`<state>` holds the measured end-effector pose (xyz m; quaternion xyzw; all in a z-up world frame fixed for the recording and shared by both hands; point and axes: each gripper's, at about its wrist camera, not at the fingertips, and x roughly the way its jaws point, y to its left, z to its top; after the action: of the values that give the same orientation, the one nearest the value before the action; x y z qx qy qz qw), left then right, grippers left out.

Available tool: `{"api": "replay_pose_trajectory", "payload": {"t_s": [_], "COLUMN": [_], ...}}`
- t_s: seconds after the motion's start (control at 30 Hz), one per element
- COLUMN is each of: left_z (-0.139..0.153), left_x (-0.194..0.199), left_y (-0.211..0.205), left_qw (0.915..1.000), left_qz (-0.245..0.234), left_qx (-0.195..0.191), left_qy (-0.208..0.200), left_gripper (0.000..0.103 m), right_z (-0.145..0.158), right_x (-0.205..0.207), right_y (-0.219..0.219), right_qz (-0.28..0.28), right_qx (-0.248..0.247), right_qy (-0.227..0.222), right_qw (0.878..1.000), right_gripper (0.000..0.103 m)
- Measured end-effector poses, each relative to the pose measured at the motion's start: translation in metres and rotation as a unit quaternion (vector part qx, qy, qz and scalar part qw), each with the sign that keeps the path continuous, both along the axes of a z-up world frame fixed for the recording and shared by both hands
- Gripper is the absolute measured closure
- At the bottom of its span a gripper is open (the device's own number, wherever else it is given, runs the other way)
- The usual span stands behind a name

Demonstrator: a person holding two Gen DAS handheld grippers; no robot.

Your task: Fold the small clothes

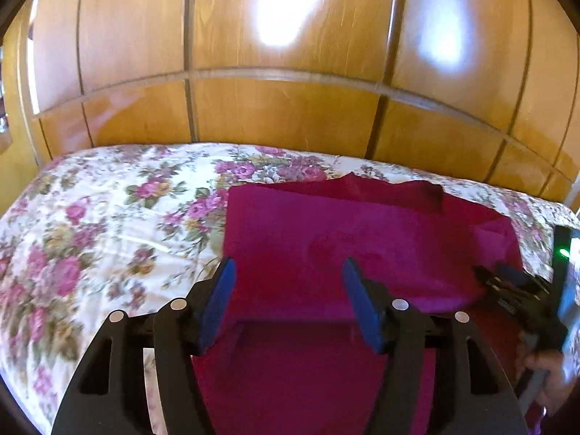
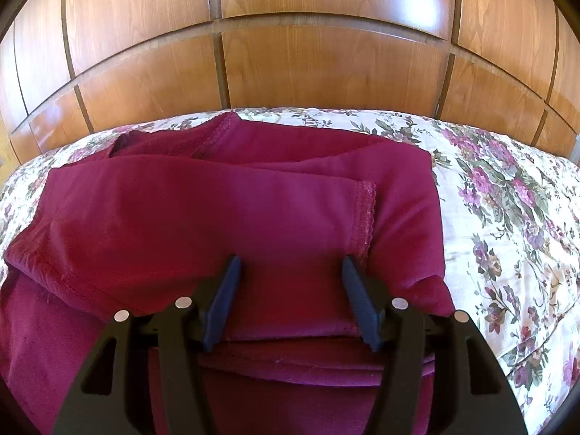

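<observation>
A magenta garment lies partly folded on the floral bedspread. My left gripper is open and empty, just above the garment's left part near its folded front edge. In the right wrist view the same garment fills the middle, with a sleeve and its hemmed cuff folded across the body. My right gripper is open and empty over the garment's near edge. The right gripper also shows in the left wrist view, at the garment's right side.
A wooden panelled wardrobe stands right behind the bed's far edge. The floral bedspread extends to the left in the left wrist view and to the right in the right wrist view. A dark device with a green light shows at the right edge.
</observation>
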<state>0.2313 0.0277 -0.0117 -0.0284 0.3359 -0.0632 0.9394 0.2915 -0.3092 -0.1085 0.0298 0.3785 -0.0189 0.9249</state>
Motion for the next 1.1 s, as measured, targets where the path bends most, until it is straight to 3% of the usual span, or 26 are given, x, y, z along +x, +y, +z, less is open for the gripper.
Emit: {"api": "replay_pose_trajectory", "payload": {"t_s": [0.1, 0.13, 0.17, 0.23, 0.4, 0.67, 0.77, 0.87, 0.97, 1.07, 1.1], "left_z": [0.006, 0.007, 0.008, 0.007, -0.016, -0.061, -0.073, -0.082, -0.085, -0.087, -0.089], "left_x": [-0.026, -0.034, -0.045, -0.060, -0.091, -0.139, -0.159, -0.178, -0.194, -0.205, -0.207], "left_y": [0.007, 0.008, 0.011, 0.014, 0.030, 0.073, 0.088, 0.096, 0.097, 0.092, 0.090], "left_qw": [1.0000, 0.9999, 0.9999, 0.9999, 0.9998, 0.9968, 0.9947, 0.9926, 0.9896, 0.9856, 0.9844], "left_qz": [0.005, 0.006, 0.008, 0.010, 0.013, 0.035, 0.025, 0.007, -0.014, -0.040, -0.048], "left_qx": [-0.002, -0.001, 0.002, 0.003, 0.006, 0.006, -0.021, -0.038, -0.053, -0.064, -0.066], "left_qy": [-0.008, -0.010, -0.013, -0.013, 0.015, 0.072, 0.097, 0.116, 0.133, 0.151, 0.156], "left_gripper": [0.042, 0.042, 0.040, 0.032, 0.032, 0.032, 0.032, 0.043, 0.051, 0.053, 0.056], "right_z": [0.004, 0.006, 0.008, 0.012, 0.019, 0.008, 0.000, -0.007, -0.008, -0.011, -0.014], "right_x": [-0.002, -0.003, -0.006, -0.016, -0.048, -0.110, -0.142, -0.176, -0.221, -0.254, -0.264], "right_y": [0.005, 0.007, 0.008, 0.008, 0.006, -0.021, -0.035, -0.042, -0.044, -0.043, -0.044], "right_qz": [-0.001, -0.013, -0.021, -0.022, -0.011, -0.009, 0.002, 0.012, 0.032, 0.041, 0.043], "right_qx": [-0.018, -0.032, -0.036, -0.021, -0.010, 0.024, 0.057, 0.083, 0.093, 0.105, 0.111], "right_qy": [0.003, 0.008, 0.010, 0.010, 0.014, 0.062, 0.085, 0.101, 0.112, 0.130, 0.140], "right_qw": [1.000, 0.999, 0.999, 0.999, 1.000, 0.998, 0.995, 0.991, 0.989, 0.985, 0.983], "right_gripper": [0.034, 0.010, 0.004, 0.005, 0.004, 0.004, 0.005, 0.012, 0.024, 0.036, 0.044]}}
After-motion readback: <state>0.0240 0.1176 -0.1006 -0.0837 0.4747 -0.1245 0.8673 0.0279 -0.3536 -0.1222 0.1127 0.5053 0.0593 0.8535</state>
